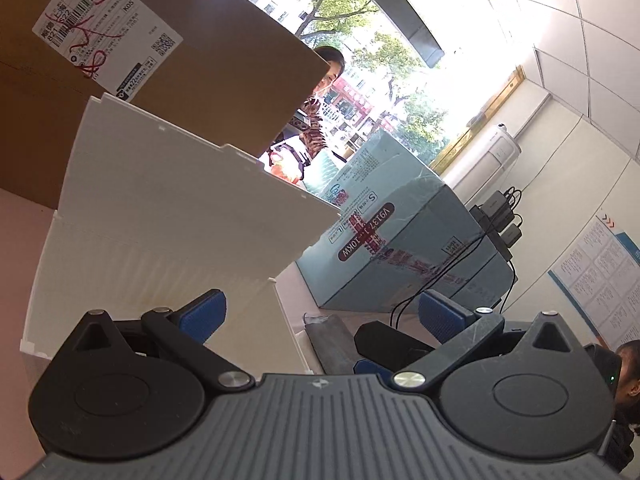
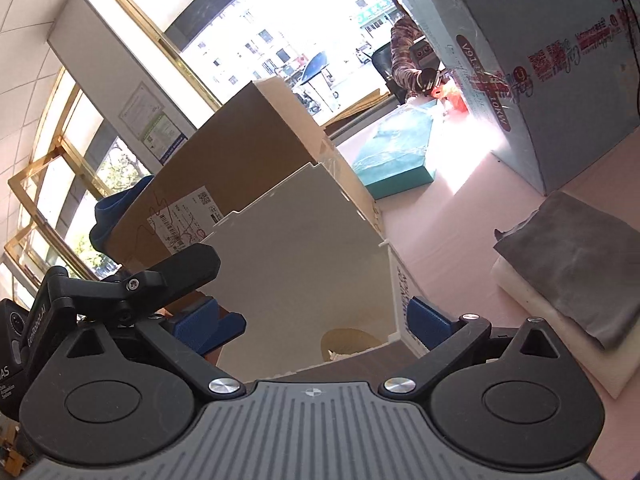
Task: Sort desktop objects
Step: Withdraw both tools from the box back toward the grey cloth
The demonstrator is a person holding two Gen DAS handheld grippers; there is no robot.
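A pale pink tabletop (image 2: 460, 240) carries everything. On it — a white bin (image 2: 304, 248) at centre, light-blue carton (image 2: 540, 92) at one o'clock, grey cloth on foam (image 2: 576, 268) at three o'clock, teal flat box (image 2: 400, 152) at twelve o'clock.

Left tool (image 1: 320, 314), right tool (image 2: 320, 326), black linkages, blue ribbed pads (image 1: 206, 312), silver pivot screws, grey ridged bodies

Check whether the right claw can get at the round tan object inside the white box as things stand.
Probably yes: the right claw is open and empty, facing the white box's open side, with nothing visible between it and the round tan object.
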